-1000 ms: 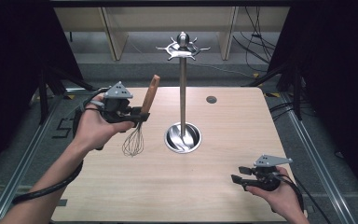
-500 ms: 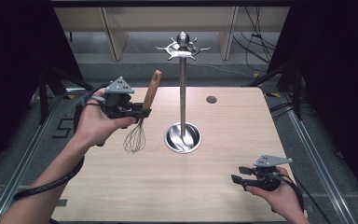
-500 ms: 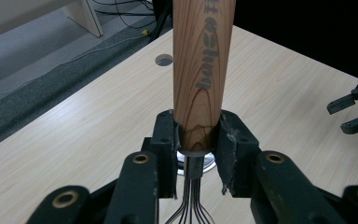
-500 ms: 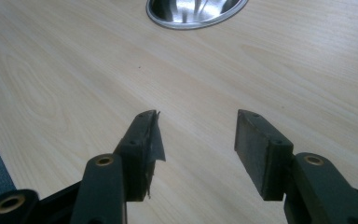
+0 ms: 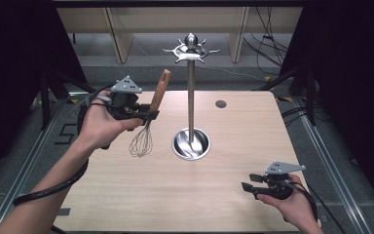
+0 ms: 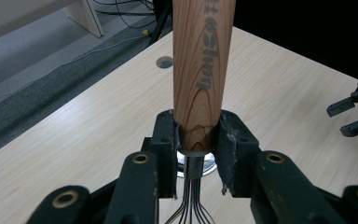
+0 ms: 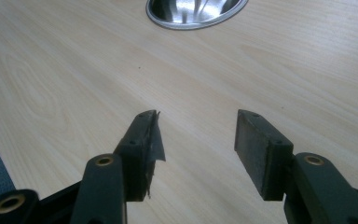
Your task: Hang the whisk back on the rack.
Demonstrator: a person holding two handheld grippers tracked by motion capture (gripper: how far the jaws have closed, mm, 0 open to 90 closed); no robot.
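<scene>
Change since earlier: our left gripper (image 5: 148,115) and the whisk (image 5: 147,127) sit slightly higher and further toward the upper left of the high view than a second ago; our right gripper (image 5: 251,182) is where it was.

Left gripper jaws: we have them closed partway on the whisk's wooden handle (image 6: 204,70); in the left gripper view both pads press the lower end of the handle, just above the metal collar.

Whisk: we hold it in the air at centre left of the high view, handle tilted up toward the upper right, wire loops (image 5: 141,142) hanging down over the table (image 5: 141,195). We cannot tell whether the loops touch the wood.

Right gripper jaws: we see them standing apart in the right gripper view with bare table between the pads (image 7: 260,149); they have hold of nothing.

Right hand: our hand (image 5: 288,202) rests low at the lower right of the high view, near the table's front edge, well apart from the whisk.

Stand: a metal utensil stand (image 5: 191,92) rises at the middle of the high view, its round base (image 5: 191,145) just right of the whisk loops and its hook crown at the top centre.

Table hole: a small dark round hole (image 5: 220,104) lies right of the pole, toward the far edge.
</scene>
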